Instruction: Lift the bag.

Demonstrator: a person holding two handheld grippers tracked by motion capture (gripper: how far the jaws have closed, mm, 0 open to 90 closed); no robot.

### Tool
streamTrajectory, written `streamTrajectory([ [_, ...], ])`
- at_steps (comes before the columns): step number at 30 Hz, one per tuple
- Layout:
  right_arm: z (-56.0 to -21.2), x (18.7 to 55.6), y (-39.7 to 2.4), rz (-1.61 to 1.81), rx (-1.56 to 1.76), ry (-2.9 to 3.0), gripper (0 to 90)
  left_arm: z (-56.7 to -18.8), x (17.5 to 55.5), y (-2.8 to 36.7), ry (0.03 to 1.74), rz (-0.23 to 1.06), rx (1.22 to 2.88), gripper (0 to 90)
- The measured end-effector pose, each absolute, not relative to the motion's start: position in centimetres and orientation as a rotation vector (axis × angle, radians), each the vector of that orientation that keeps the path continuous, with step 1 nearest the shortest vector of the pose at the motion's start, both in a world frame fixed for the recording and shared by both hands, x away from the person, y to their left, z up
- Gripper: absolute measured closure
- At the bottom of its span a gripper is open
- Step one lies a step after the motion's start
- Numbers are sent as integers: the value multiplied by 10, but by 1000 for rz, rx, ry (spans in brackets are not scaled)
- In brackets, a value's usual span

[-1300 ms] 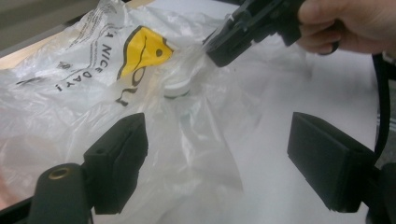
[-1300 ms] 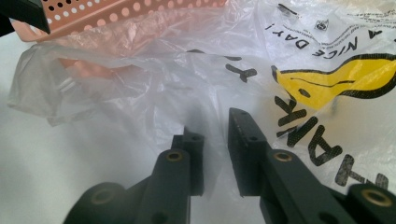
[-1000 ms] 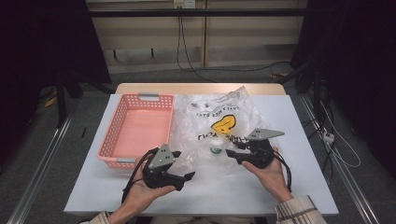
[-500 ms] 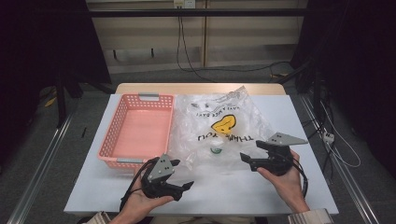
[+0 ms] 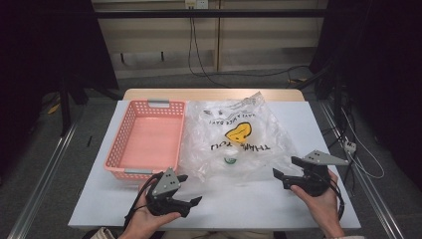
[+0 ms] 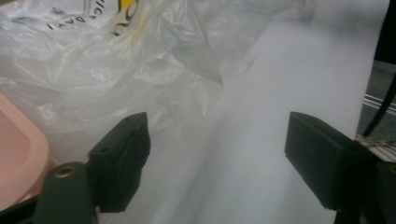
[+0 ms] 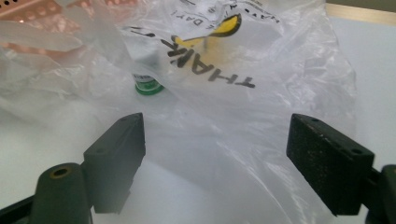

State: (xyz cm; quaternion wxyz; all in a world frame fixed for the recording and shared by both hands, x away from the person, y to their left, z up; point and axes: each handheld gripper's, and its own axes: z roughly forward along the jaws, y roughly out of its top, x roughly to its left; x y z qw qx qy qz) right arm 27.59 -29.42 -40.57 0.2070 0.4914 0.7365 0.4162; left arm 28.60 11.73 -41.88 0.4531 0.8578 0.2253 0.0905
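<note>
High view. A clear, crinkled plastic bag (image 5: 236, 142) printed with a yellow face and dark lettering lies flat at the middle of the white table (image 5: 278, 204), its left edge against a pink perforated plastic basket (image 5: 144, 142). A small green-rimmed item (image 5: 230, 160) shows through the film near the bag's near edge. The left gripper (image 5: 191, 189), held in a hand (image 5: 144, 221) at the near edge of the table, sits just in front of the basket's near rim, jaws parted with nothing between them. The right gripper (image 5: 284, 168), in the other hand (image 5: 323, 206), lies just beside the bag's near right corner and apart from it; its jaws have just been opening and hold nothing.

Left gripper view. Two black jaws stand wide apart over bare table; the bag (image 6: 116, 70) lies beyond them, with a corner of the basket (image 6: 18, 154) at the left.

Right gripper view. The jaws stand wide apart; the bag's near edge (image 7: 243, 121) lies between and beyond them, untouched by the pads. The green-rimmed item (image 7: 149, 86) lies inside the bag, under the lettering.
</note>
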Motion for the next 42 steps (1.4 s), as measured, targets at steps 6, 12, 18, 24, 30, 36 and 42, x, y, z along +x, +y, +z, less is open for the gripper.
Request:
streamTrajectory([
  [6,-409,269,-309,1142,1409,2021,181,-425,288,115,559,190,2128,248],
  [12,-417,258,-321,1103,1422,2031,166,-425,289,107,535,215,2126,246],
  [18,-425,248,-331,1083,1446,2039,157,-427,298,95,532,211,2125,303],
  [24,-436,259,-323,1070,1433,2139,294,-432,311,86,582,191,2142,308],
  [30,-436,265,-325,1073,1465,2137,532,-435,317,78,608,192,2145,322],
  [36,-435,265,-319,1107,1449,2159,736,-431,317,78,587,232,2135,407],
  [42,-435,266,-318,1127,1433,2174,869,-423,316,77,557,261,2100,438],
])
